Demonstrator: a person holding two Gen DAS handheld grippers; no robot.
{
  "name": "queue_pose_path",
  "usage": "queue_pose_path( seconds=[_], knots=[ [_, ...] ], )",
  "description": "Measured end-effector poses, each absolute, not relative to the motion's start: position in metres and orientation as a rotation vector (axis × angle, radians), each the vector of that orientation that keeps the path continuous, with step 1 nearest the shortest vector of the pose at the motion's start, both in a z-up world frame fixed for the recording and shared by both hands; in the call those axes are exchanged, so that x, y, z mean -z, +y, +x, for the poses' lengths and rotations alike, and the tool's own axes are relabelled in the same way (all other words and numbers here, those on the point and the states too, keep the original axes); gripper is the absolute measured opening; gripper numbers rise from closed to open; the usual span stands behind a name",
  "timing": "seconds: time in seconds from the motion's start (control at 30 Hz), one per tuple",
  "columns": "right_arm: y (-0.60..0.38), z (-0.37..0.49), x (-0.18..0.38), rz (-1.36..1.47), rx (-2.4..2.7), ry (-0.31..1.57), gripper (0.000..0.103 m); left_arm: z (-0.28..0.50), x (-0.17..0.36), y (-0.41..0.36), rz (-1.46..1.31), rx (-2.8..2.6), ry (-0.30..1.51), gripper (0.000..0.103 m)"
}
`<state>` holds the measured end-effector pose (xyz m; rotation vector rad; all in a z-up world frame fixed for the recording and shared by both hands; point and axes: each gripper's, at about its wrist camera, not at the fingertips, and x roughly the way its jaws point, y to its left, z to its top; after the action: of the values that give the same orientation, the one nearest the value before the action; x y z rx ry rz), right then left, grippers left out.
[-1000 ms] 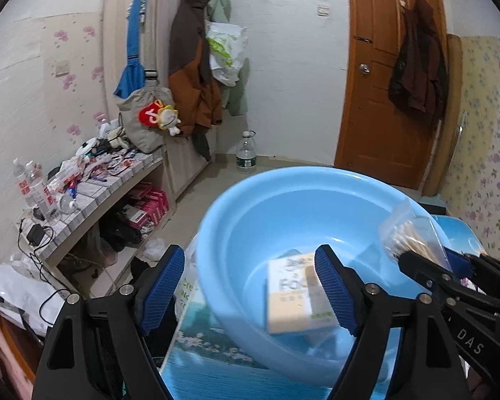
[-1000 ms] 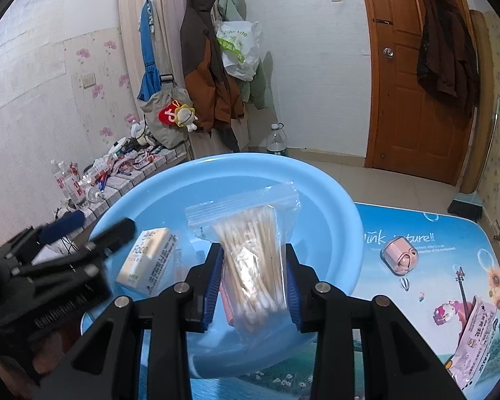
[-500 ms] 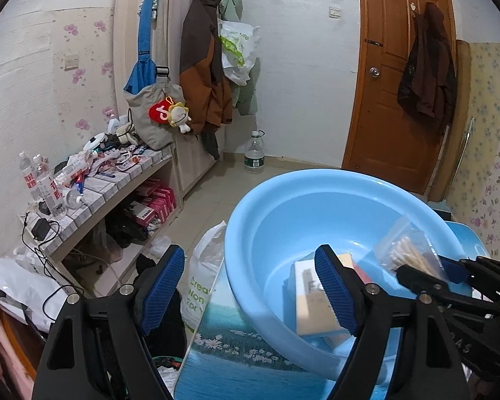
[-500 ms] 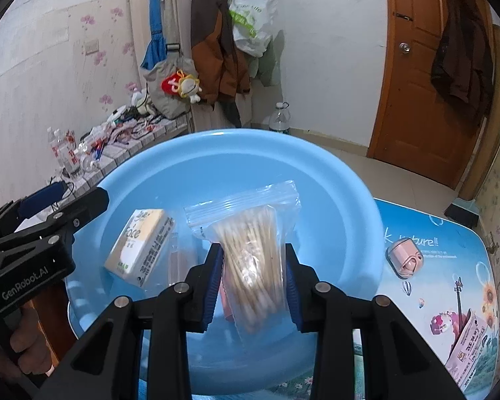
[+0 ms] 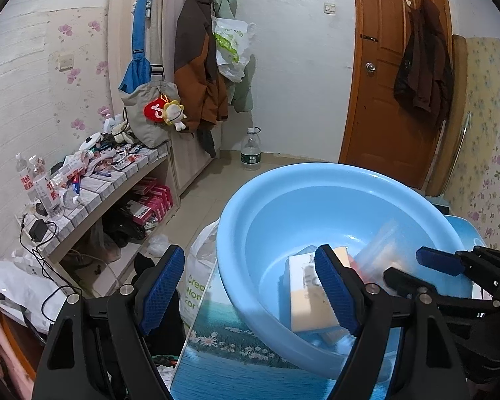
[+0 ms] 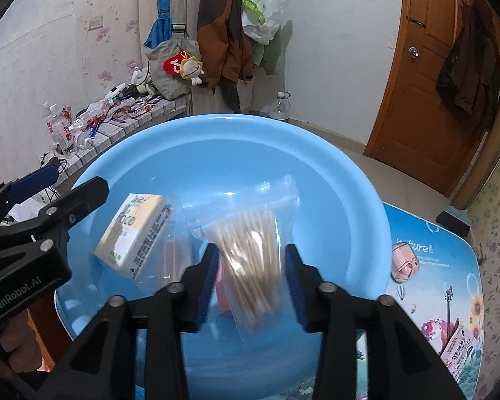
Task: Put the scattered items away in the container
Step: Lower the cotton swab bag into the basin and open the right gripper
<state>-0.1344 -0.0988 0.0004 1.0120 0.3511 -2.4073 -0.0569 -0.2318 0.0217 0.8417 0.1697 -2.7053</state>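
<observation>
Now right gripper [image 6: 251, 275] over the blue basin [image 6: 333, 173], jaws just opening, pads apart from the blurred bag of cotton swabs [image 6: 253, 260] between them, left gripper [image 5: 250, 286] wide open, empty, at the basin's rim, boxed item [image 6: 135, 233] inside.

A small room with white brick-patterned walls [image 5: 300, 76] and pink floral wallpaper [image 5: 80, 76]. A brown wooden door [image 5: 383, 76] stands closed at the right, a dark jacket [image 5: 420, 60] hanging on it. Coats [image 5: 200, 63] and bags hang on the wall. A cluttered tiled shelf [image 5: 100, 186] runs along the left. A water bottle [image 5: 250, 150] stands on the beige tiled floor [image 5: 200, 206].
</observation>
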Motion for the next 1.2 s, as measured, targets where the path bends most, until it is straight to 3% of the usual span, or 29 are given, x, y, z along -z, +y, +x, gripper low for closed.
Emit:
queue_pose_path(
  seconds=[0.07,0.6,0.87,1.2],
  knots=[
    [-0.101,-0.133,0.000,1.004,2.403,0.353,0.055,-0.057,-0.022,-0.231,0.838,2.706,0.175,0.079],
    [-0.089,-0.141,-0.009,0.977,2.438,0.299,0.055,-0.066,-0.011,-0.216,0.944,2.717,0.100,0.079],
    [-0.074,-0.143,-0.020,0.962,2.453,0.264,0.055,-0.074,-0.008,-0.208,0.968,2.692,0.073,0.086],
    [-0.050,-0.139,-0.046,0.870,2.509,0.193,0.055,-0.079,-0.008,-0.207,0.970,2.665,0.079,0.088]
  ],
)
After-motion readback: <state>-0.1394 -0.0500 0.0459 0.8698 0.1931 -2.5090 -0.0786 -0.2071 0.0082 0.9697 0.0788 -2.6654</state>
